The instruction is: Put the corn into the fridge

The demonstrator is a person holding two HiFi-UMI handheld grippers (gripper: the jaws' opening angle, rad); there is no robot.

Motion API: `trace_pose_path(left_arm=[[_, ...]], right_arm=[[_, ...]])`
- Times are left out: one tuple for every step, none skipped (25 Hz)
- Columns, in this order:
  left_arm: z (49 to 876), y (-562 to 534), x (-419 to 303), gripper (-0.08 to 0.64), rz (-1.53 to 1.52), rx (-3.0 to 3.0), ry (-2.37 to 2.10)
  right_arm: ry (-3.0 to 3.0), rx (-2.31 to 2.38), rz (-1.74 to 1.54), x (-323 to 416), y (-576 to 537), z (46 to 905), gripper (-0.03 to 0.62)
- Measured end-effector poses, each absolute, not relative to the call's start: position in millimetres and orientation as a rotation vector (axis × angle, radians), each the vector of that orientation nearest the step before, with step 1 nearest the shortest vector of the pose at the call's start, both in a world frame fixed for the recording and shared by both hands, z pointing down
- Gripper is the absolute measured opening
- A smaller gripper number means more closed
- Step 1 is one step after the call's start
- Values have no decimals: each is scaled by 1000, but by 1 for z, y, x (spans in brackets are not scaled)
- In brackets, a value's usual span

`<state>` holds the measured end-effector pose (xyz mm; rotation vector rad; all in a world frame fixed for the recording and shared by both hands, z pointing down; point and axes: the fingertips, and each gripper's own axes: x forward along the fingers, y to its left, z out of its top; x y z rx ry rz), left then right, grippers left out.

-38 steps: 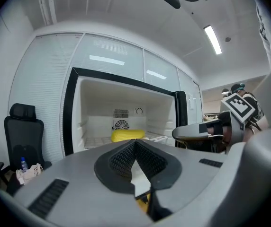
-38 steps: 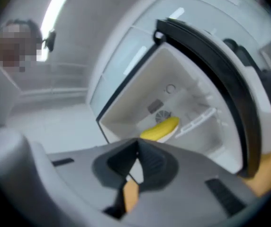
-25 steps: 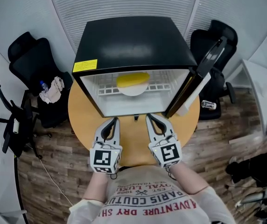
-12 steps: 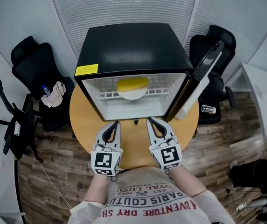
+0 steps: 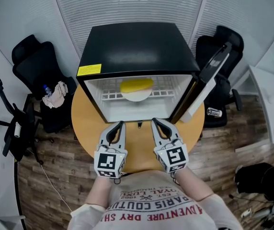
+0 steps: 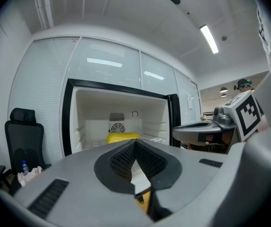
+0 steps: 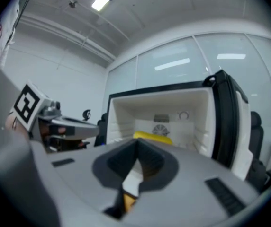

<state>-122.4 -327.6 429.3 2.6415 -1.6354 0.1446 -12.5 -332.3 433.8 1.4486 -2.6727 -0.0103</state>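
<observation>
Yellow corn [image 5: 136, 85] lies inside the fridge [image 5: 137, 47], on a white plate [image 5: 137, 97] that sits on the wire shelf [image 5: 109, 94], toward the back wall. Its long axis runs side to side, parallel to the fridge mouth.

Left gripper [image 5: 120, 124]: jaws closed tip to tip, nothing between them. Right gripper [image 5: 154, 121]: same, closed and empty. Both hover over the table [image 5: 85, 123] just in front of the fridge mouth, pointing level at it. The corn is straight ahead of both and above them, well apart from the tips and about midway between the two, so neither is clearly nearer.

Judgement: the corn is placed, and what may remain is the door [image 5: 208, 76]. It stands swung wide on the right, its free edge out past the table rim, and the right gripper is the nearer one to it.

Room: bare tabletop lies between the grippers and the fridge. Black chairs stand either side, clear of the door's swing as far as the head view shows.
</observation>
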Motion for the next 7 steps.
trace_pose_path(left_arm=[[429, -328, -121, 29, 143, 2643, -1630], [429, -329, -120, 29, 144, 2644, -1626], [430, -329, -120, 29, 146, 2643, -1625], [431, -330, -120, 29, 150, 2640, -1626], [432, -330, -120, 29, 153, 2638, -1627], [433, -331, -120, 29, 157, 2635, -1629], [434, -331, -121, 29, 160, 2633, -1631]], right_arm=[[-2671, 1442, -12, -13, -333, 434, 28], [-2670, 1440, -12, -13, -334, 434, 28], [-2671, 1440, -9, -13, -335, 434, 28], [-2673, 1440, -6, -14, -336, 433, 28], [-2676, 1439, -3, -14, -336, 432, 28], [-2678, 1435, -1, -15, -337, 432, 28], [-2681, 1431, 0, -16, -337, 432, 28]])
